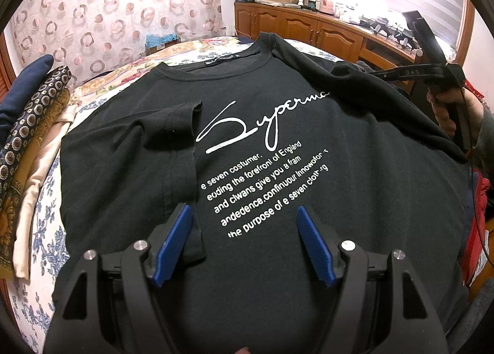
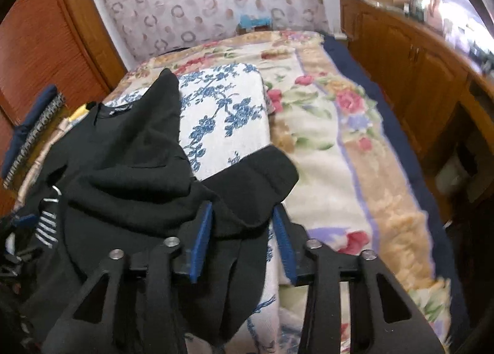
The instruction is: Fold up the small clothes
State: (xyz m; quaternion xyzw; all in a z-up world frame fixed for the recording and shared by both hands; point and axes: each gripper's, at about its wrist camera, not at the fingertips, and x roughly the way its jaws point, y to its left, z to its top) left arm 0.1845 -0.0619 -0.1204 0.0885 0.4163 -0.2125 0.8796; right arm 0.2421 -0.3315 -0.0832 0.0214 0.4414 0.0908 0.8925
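Note:
A black T-shirt (image 1: pixel 278 125) with white script and lines of text lies face up on a blue-flowered white cloth (image 1: pixel 46 224). Its left sleeve (image 1: pixel 173 144) is folded in over the chest. My left gripper (image 1: pixel 244 224) is open and empty just above the shirt's lower front. My right gripper (image 2: pixel 244 224) holds the shirt's right sleeve (image 2: pixel 256 175) between its blue pads, lifted off the cloth; the jaws stand part open around the bunched fabric. The right gripper also shows in the left wrist view (image 1: pixel 389 73) at the shirt's right shoulder.
A stack of folded clothes (image 1: pixel 27 144) lies at the left edge of the bed. A floral blanket (image 2: pixel 345 150) covers the bed to the right. Wooden cabinets (image 1: pixel 308 27) with clutter stand behind. A red garment (image 1: pixel 478 224) lies at the right.

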